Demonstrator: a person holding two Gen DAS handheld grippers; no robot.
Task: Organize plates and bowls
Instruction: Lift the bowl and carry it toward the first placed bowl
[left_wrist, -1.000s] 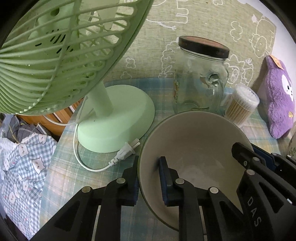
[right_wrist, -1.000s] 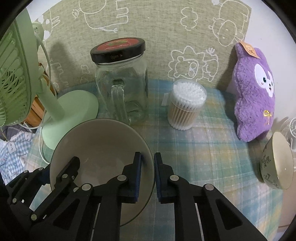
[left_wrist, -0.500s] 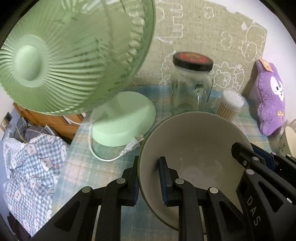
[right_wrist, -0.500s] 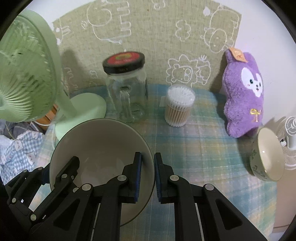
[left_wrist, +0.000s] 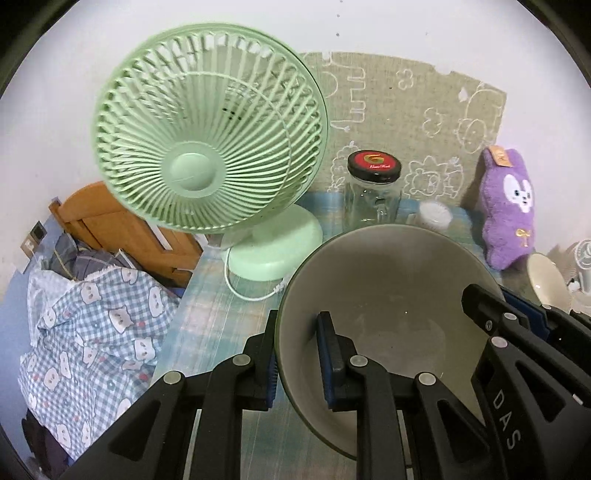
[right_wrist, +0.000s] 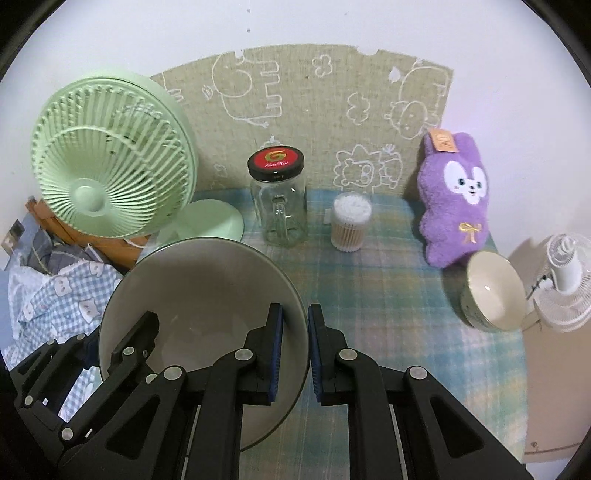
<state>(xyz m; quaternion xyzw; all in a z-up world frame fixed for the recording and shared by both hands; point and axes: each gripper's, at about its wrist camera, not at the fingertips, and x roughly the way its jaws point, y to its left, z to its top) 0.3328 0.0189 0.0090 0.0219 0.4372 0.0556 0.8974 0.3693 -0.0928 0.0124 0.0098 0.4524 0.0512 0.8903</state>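
A large grey bowl (left_wrist: 388, 288) (right_wrist: 207, 288) hangs above the plaid tablecloth (right_wrist: 388, 295), carried by both grippers. My left gripper (left_wrist: 297, 325) is shut on its left rim, one finger inside and one outside. My right gripper (right_wrist: 295, 314) is shut on the opposite rim in the same way. Each gripper shows at the edge of the other's view, gripping the far side of the bowl. A small cream bowl with a patterned outside (right_wrist: 493, 299) (left_wrist: 546, 284) lies tilted near the table's right edge.
A green fan (left_wrist: 207, 155) (right_wrist: 107, 166) stands at the back left, its cord on the table. A glass jar with a black lid (right_wrist: 279, 199), a tub of cotton swabs (right_wrist: 351, 221) and a purple plush (right_wrist: 456, 206) line the back. A white fan (right_wrist: 565, 280) stands off the right edge; checked bedding (left_wrist: 92, 325) lies left.
Both grippers have risen and drawn back with the bowl held between them. The fan, jar and plush now look smaller and farther off, and more of the wall shows.
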